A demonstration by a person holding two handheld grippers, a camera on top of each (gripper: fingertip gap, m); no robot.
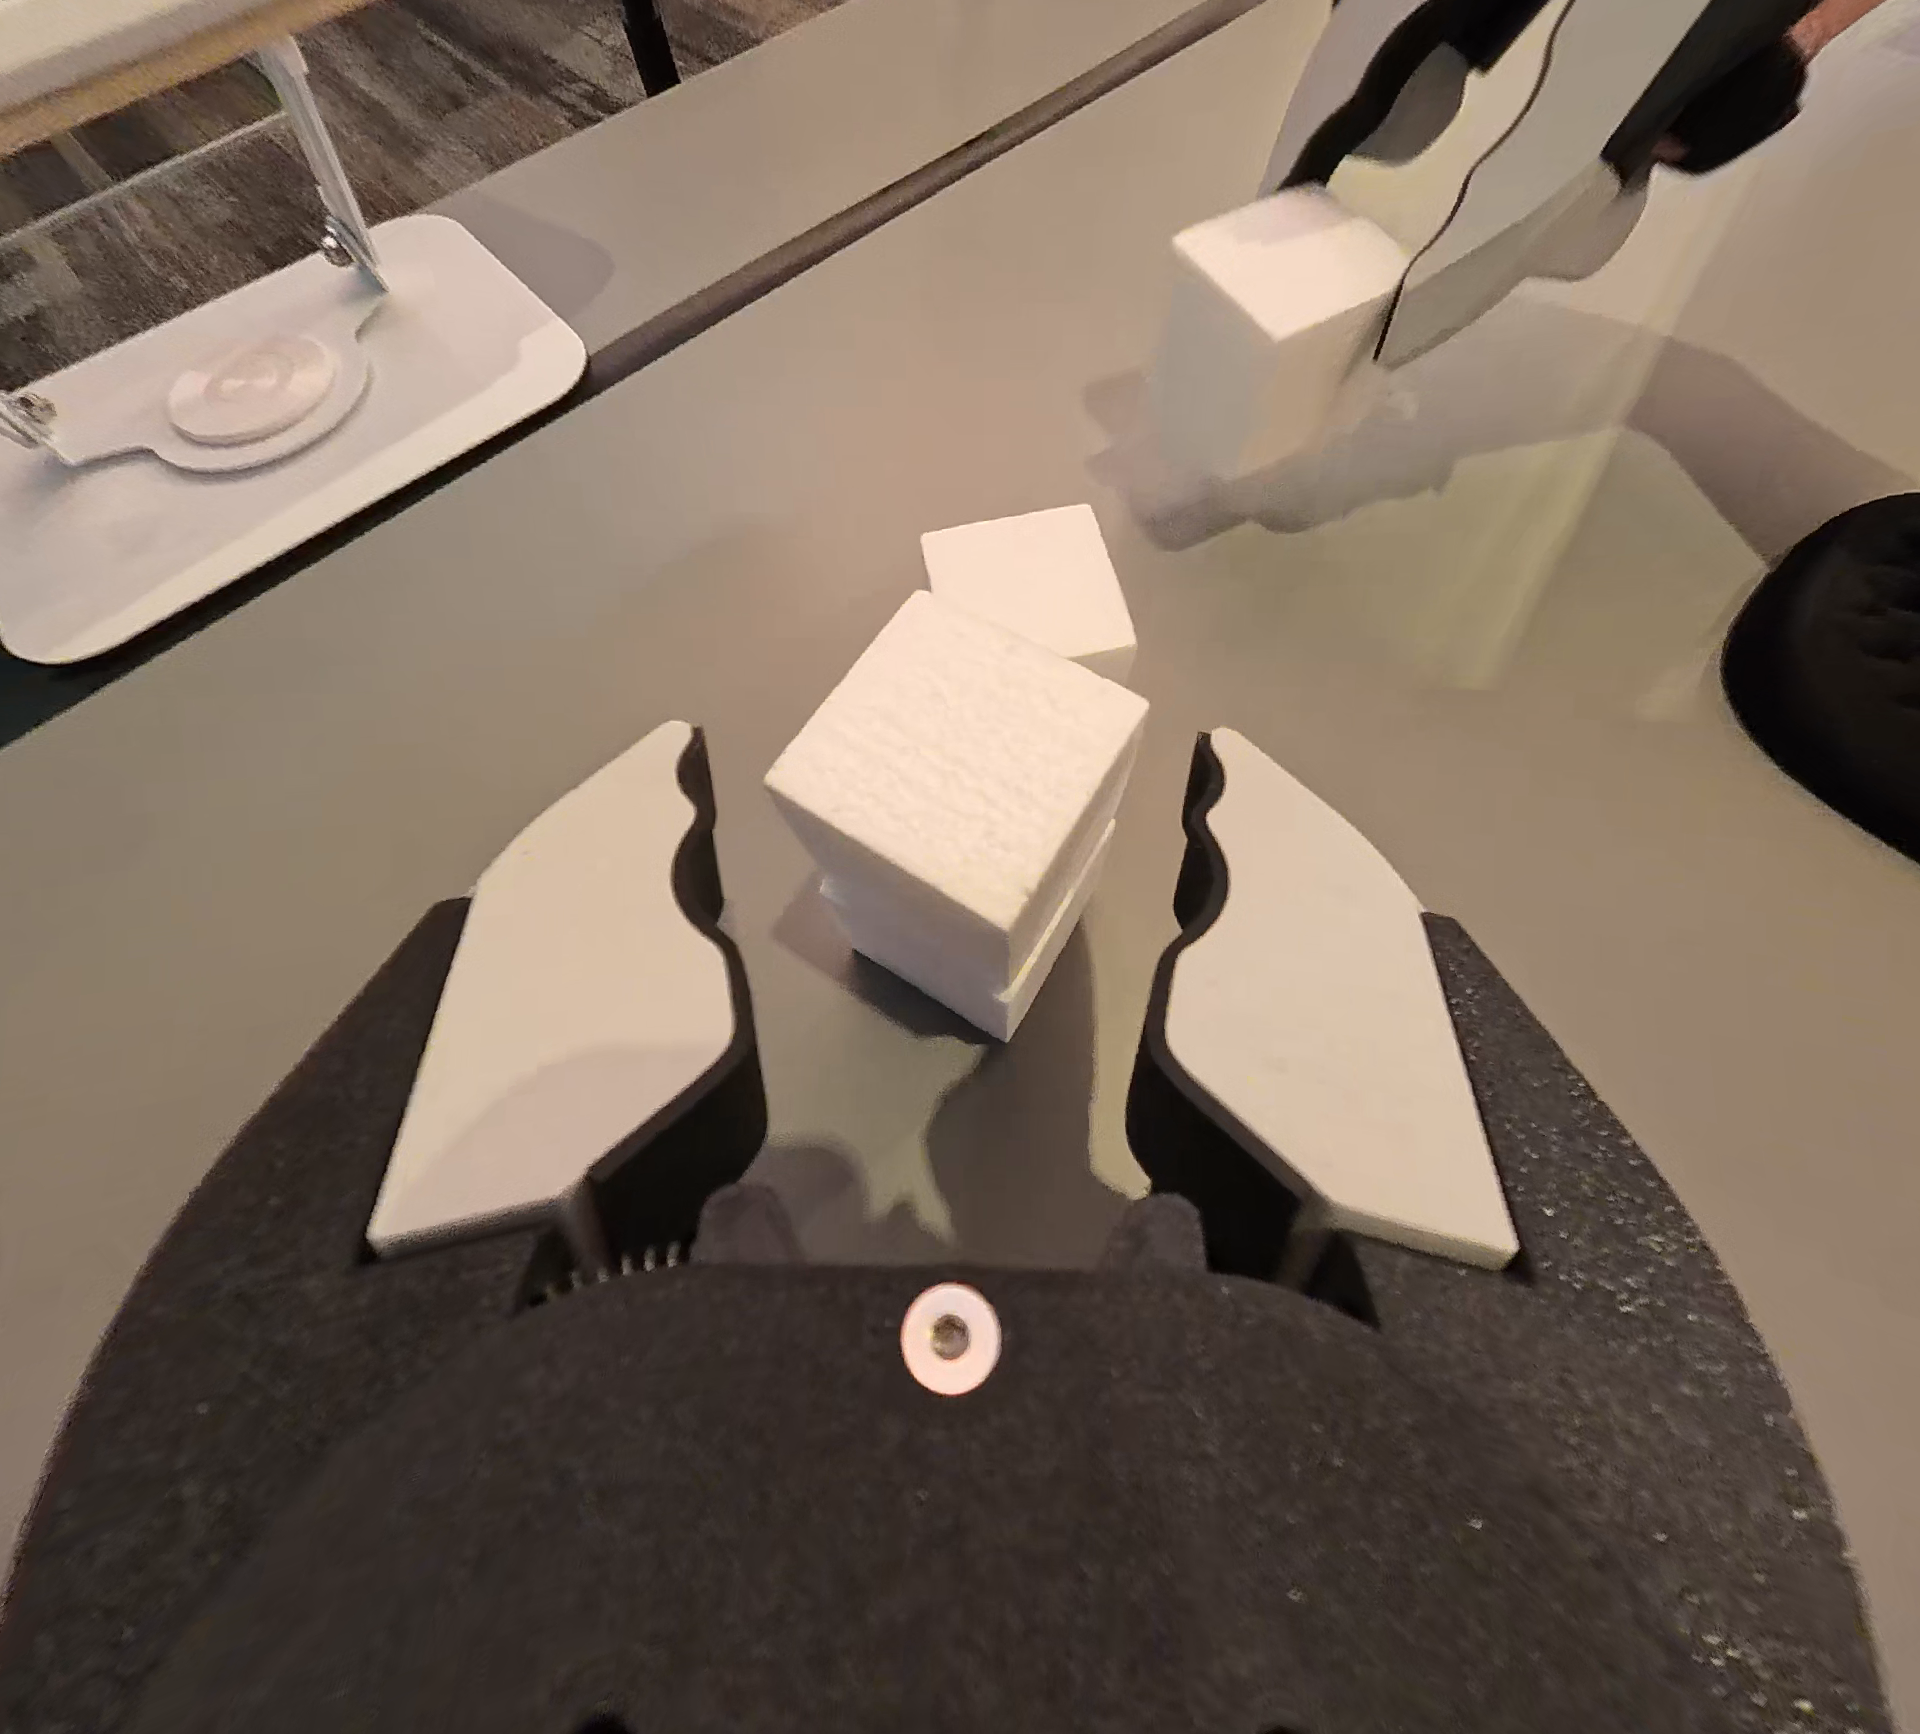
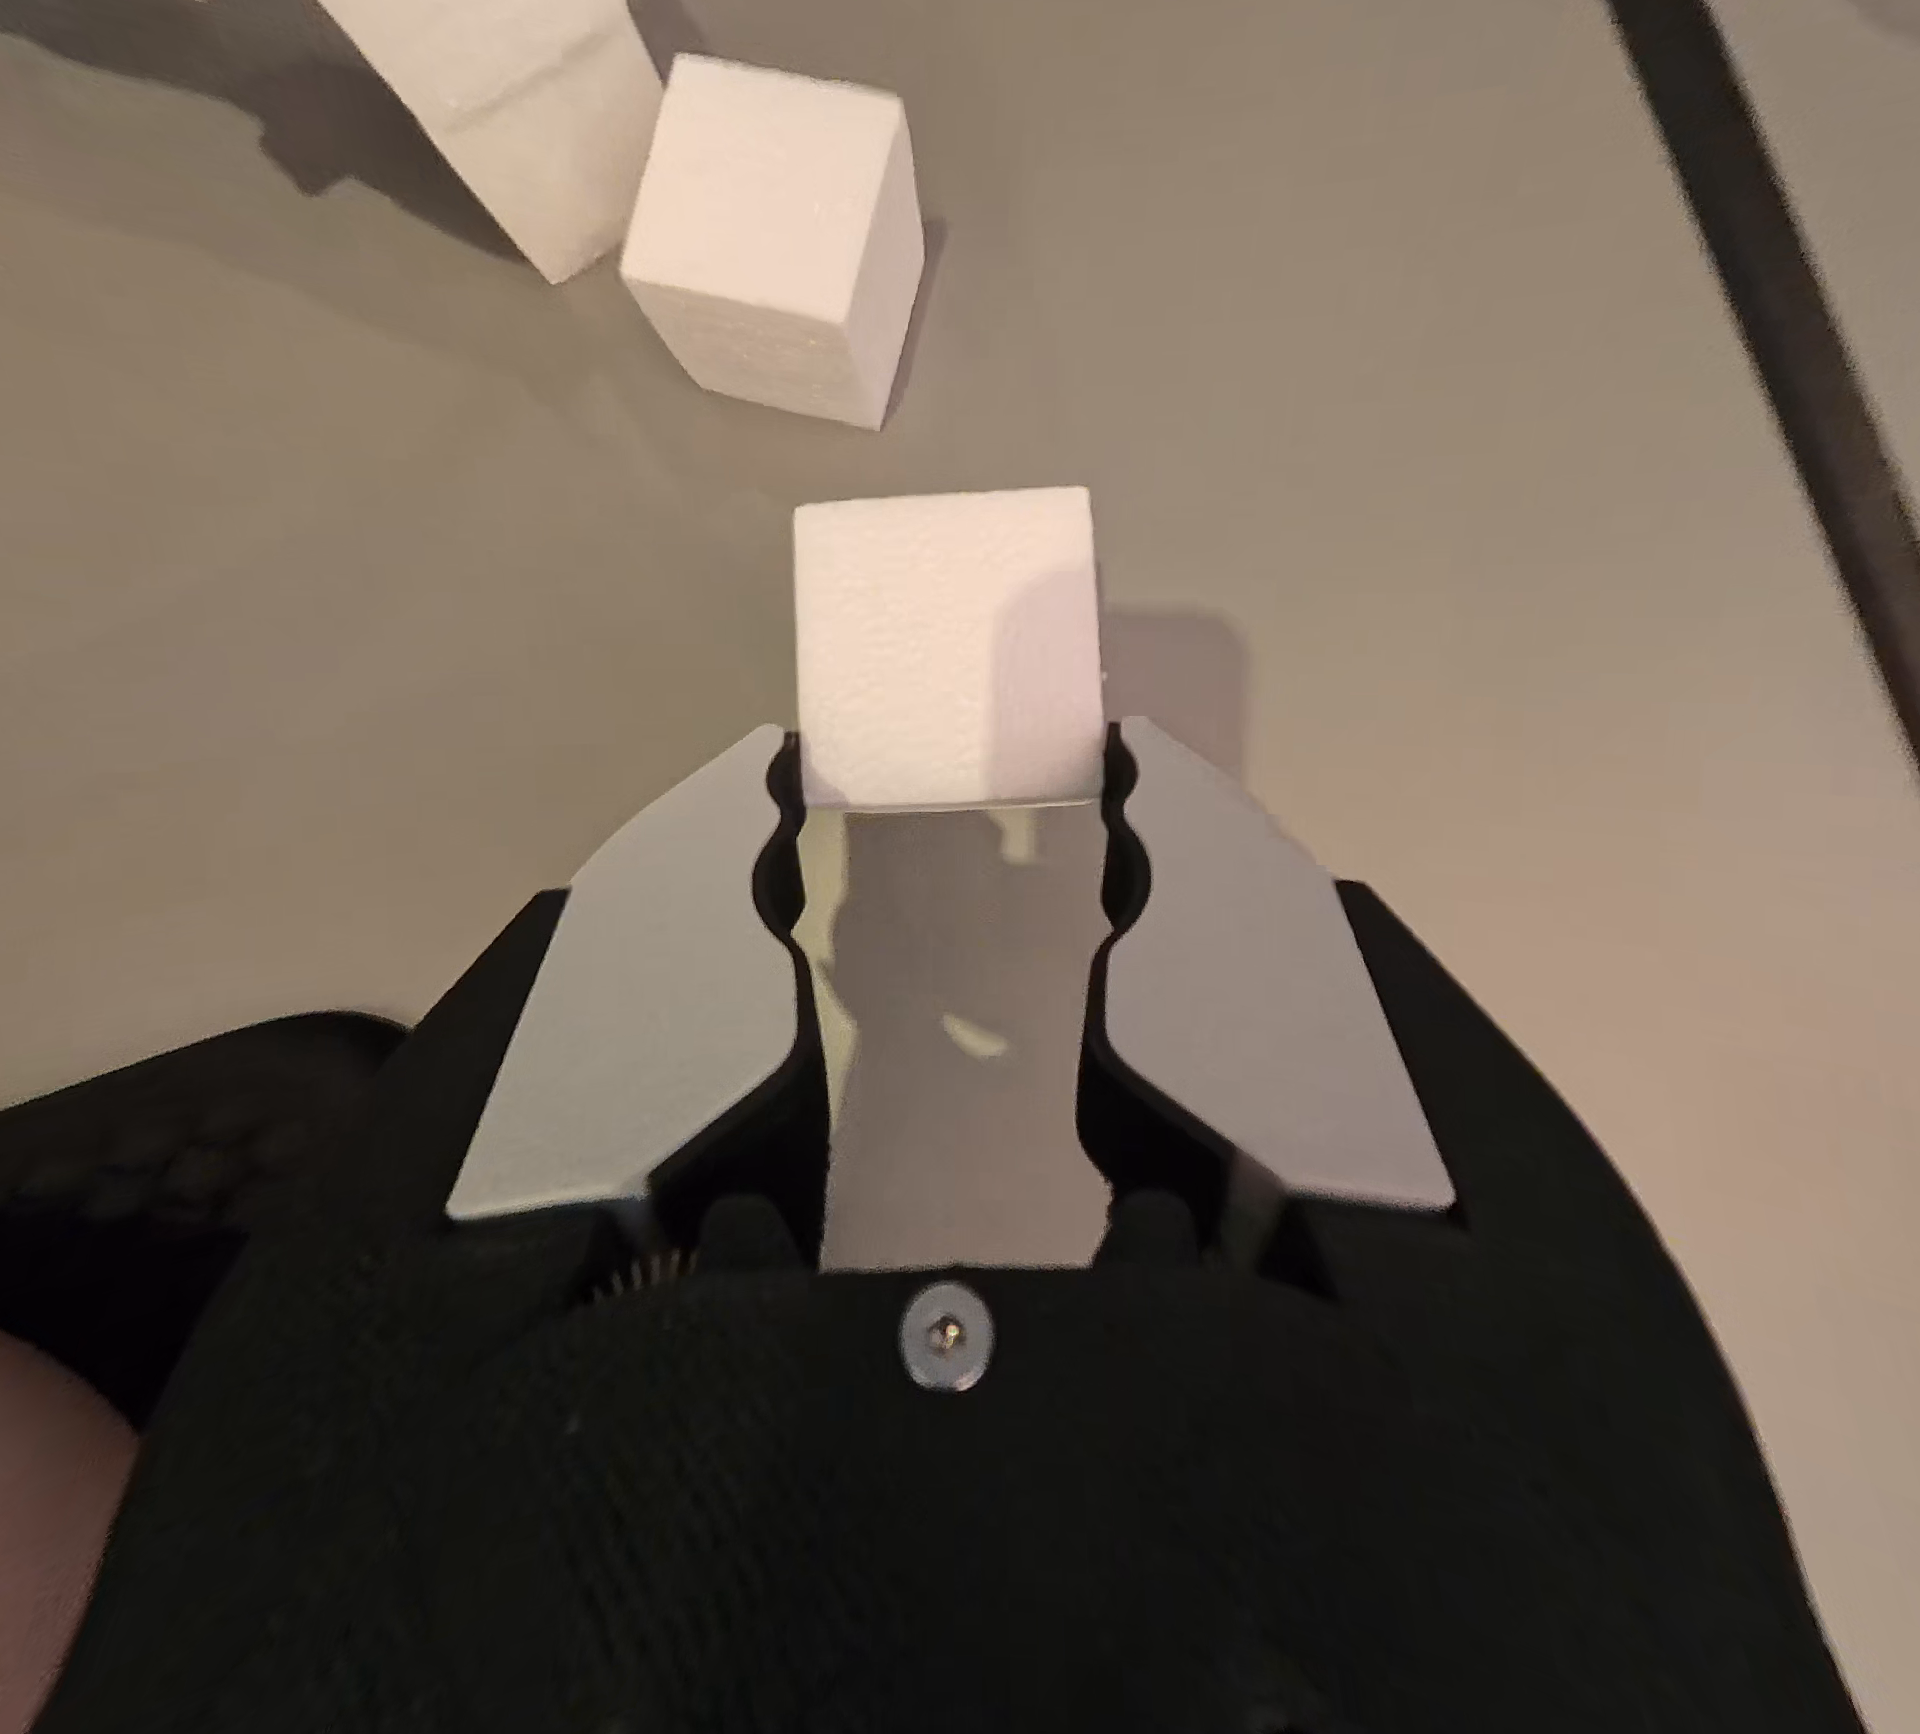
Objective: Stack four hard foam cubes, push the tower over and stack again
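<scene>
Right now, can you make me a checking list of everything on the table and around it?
Surface: grey table, dark groove across it.
Job's things: two-cube stack; loose cube behind it; held cube.
Clutter: white stand base; black object at the table's right edge.
Grippers: left gripper open around the stack, not touching; right gripper shut on the held cube.
Cables: nothing seen.
Surroundings: carpet floor, dark furniture legs.
</scene>
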